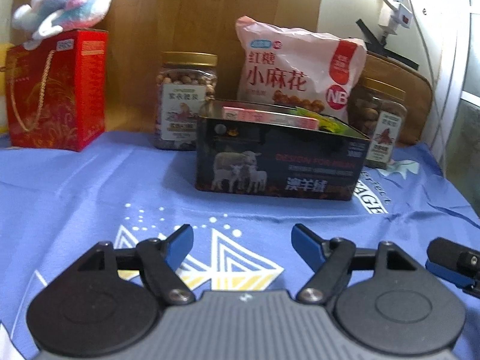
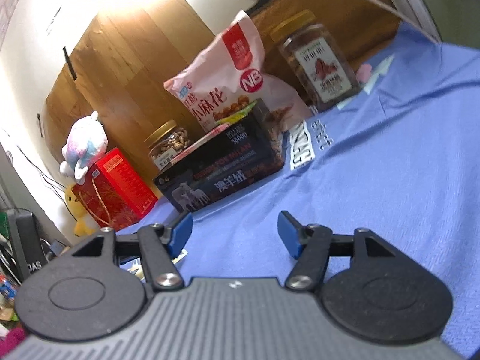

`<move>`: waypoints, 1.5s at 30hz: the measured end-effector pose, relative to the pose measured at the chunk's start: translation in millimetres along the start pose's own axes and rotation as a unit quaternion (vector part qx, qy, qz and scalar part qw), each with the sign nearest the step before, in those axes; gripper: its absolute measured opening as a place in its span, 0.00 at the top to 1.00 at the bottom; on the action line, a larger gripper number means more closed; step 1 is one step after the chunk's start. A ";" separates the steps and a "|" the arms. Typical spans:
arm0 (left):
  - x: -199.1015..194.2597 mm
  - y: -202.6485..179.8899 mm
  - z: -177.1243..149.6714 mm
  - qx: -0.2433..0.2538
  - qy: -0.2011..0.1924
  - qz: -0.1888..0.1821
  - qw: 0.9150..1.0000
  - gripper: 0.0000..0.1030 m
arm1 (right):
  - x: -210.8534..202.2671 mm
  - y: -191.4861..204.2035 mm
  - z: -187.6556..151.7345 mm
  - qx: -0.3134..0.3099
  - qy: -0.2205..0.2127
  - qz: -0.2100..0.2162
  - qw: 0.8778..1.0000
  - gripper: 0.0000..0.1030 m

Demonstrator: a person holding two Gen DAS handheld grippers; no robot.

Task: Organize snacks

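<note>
A dark open box printed with sheep stands on the blue cloth and holds a pink packet and a green packet. Behind it lean a pink snack bag and two gold-lidded jars, one at the left and one at the right. My left gripper is open and empty, low over the cloth in front of the box. My right gripper is open and empty, further right; the box, bag and jars lie ahead of it.
A red gift box with a plush toy on top stands at the back left. A wooden board backs the snacks. Cables and a power strip hang at the right. The right gripper's finger shows at the left view's right edge.
</note>
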State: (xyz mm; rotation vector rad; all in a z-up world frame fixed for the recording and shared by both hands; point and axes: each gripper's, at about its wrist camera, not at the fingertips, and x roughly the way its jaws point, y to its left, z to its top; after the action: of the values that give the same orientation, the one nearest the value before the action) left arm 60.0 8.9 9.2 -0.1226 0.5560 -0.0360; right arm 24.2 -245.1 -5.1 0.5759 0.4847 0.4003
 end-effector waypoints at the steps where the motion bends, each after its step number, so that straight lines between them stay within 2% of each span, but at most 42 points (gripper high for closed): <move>1: 0.1 0.1 0.1 0.000 -0.001 0.004 1.000 0.28 | 1.1 -1.2 0.4 0.004 0.006 0.002 1.000 0.37; 9: 6.5 3.3 2.6 -0.020 0.010 0.032 0.999 0.25 | 2.2 0.8 -1.1 -0.009 0.022 -0.004 1.000 0.37; 16: 10.5 -6.0 2.1 0.004 0.017 0.037 0.999 0.23 | 0.0 -2.0 -0.1 -0.005 0.016 0.013 1.000 0.37; 20: 16.3 -6.4 2.7 0.005 0.037 0.047 0.998 0.22 | -0.9 7.4 -3.2 -0.032 0.006 -0.004 0.999 0.37; 23: 17.8 -4.7 2.7 0.004 0.043 0.041 0.998 0.22 | -2.9 14.0 -6.3 -0.054 -0.009 -0.019 0.998 0.37; 26: 16.1 -6.9 1.4 0.013 0.040 0.037 0.998 0.22 | -3.9 21.4 -10.1 -0.085 -0.019 -0.016 0.996 0.36; 30: 15.9 -11.8 0.3 0.031 0.041 0.034 0.998 0.22 | 1.2 31.5 -13.0 -0.119 -0.013 -0.017 0.993 0.34; 45: 10.5 -16.7 -1.6 0.054 0.022 0.028 0.998 0.22 | 3.0 31.8 -13.8 -0.118 -0.008 -0.036 0.992 0.33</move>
State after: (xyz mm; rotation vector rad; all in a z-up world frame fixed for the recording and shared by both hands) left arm 68.1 -8.5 4.5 -0.0001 0.6002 -0.0140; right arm 12.2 -213.5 3.0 0.3318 0.4349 0.3787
